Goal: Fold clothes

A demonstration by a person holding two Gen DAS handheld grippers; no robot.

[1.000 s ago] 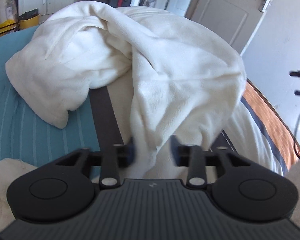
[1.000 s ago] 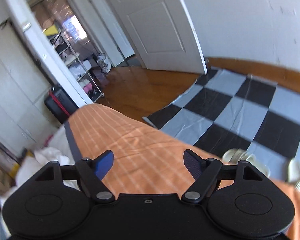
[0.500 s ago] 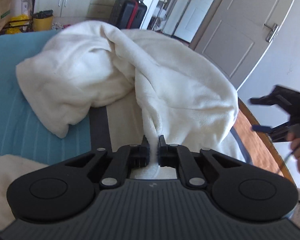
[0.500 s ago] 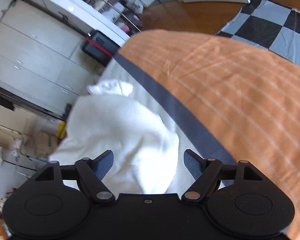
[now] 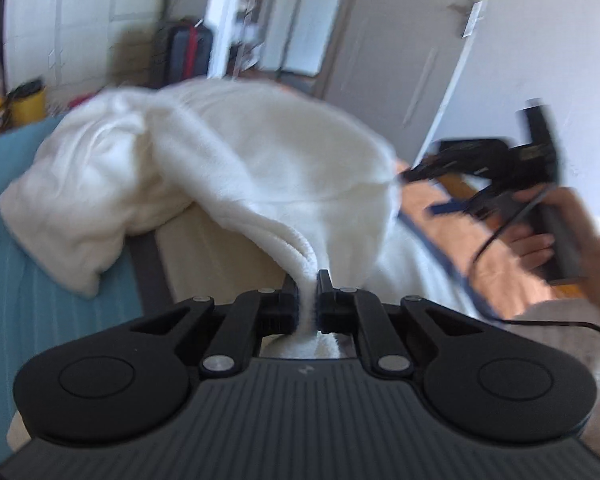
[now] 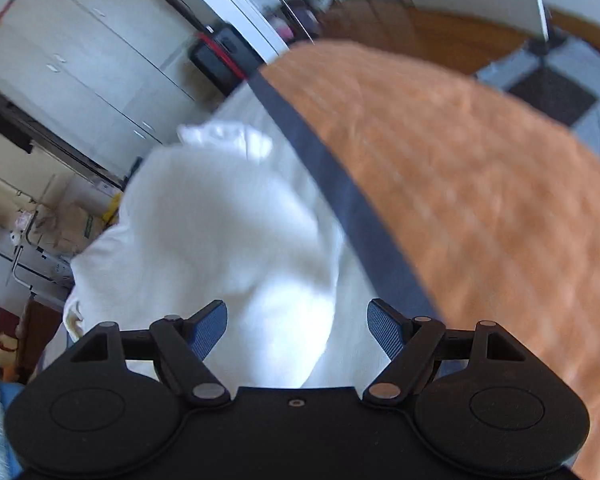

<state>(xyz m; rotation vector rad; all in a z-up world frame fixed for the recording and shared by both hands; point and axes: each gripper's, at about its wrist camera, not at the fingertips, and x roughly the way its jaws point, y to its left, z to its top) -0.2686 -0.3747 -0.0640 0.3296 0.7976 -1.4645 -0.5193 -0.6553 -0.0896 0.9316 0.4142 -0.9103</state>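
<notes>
One fluffy white garment is lying in a messy heap on the bed, so the folding is only just starting. The left gripper is pinching a bit of the garment's edge tight. The right gripper is hanging over the heap with its fingers wide apart, holding nothing. No neat fold is showing yet; spreading it flat is probably coming first.
</notes>
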